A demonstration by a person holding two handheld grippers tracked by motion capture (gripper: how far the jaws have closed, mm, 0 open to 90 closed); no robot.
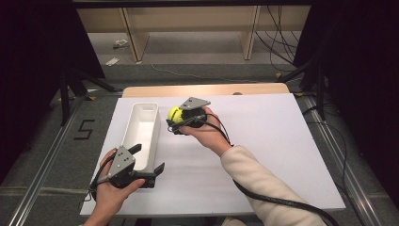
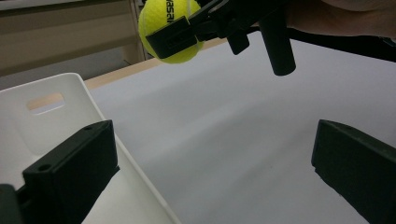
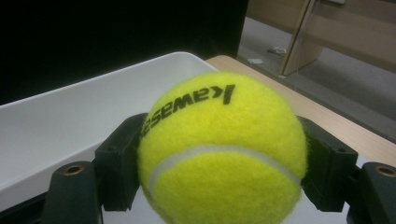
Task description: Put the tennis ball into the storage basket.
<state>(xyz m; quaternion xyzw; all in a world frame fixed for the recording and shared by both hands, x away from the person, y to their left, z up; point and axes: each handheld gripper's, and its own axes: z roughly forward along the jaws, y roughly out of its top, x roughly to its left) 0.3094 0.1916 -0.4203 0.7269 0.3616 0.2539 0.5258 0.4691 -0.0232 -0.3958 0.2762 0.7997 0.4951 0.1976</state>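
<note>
Looking down from the high view, the right gripper (image 1: 173, 117) pinches a fuzzy yellow-green tennis ball (image 1: 174, 113) between its jaws, raised off the white foam board (image 1: 263, 141) that covers the table, just beside the far end of a long white plastic tray (image 1: 141, 134). A cream sleeve (image 1: 263, 183) runs back from that hand toward the bottom edge. The left gripper (image 1: 149, 160) sits at the near end of the tray with its jaws spread, one jaw over the tray's interior and the other outside its wall, nothing held between them.

In the left gripper view, the two black jaws stand wide apart, the left one over the tray (image 2: 56, 112) and the right one over the bare board (image 2: 224, 140). Farther off, near the top edge, the right gripper (image 2: 182, 35) holds the ball (image 2: 161, 21) in the air above the board; black lettering shows on the ball's felt.

In the right gripper view, the ball (image 3: 222, 149) sits squarely between the two black jaws, each pad pressed against a side of it, the black printed word upside down across its top. Behind it lies the tray (image 3: 84, 112), with the table's wooden edge (image 3: 299, 107) to the right.
</note>
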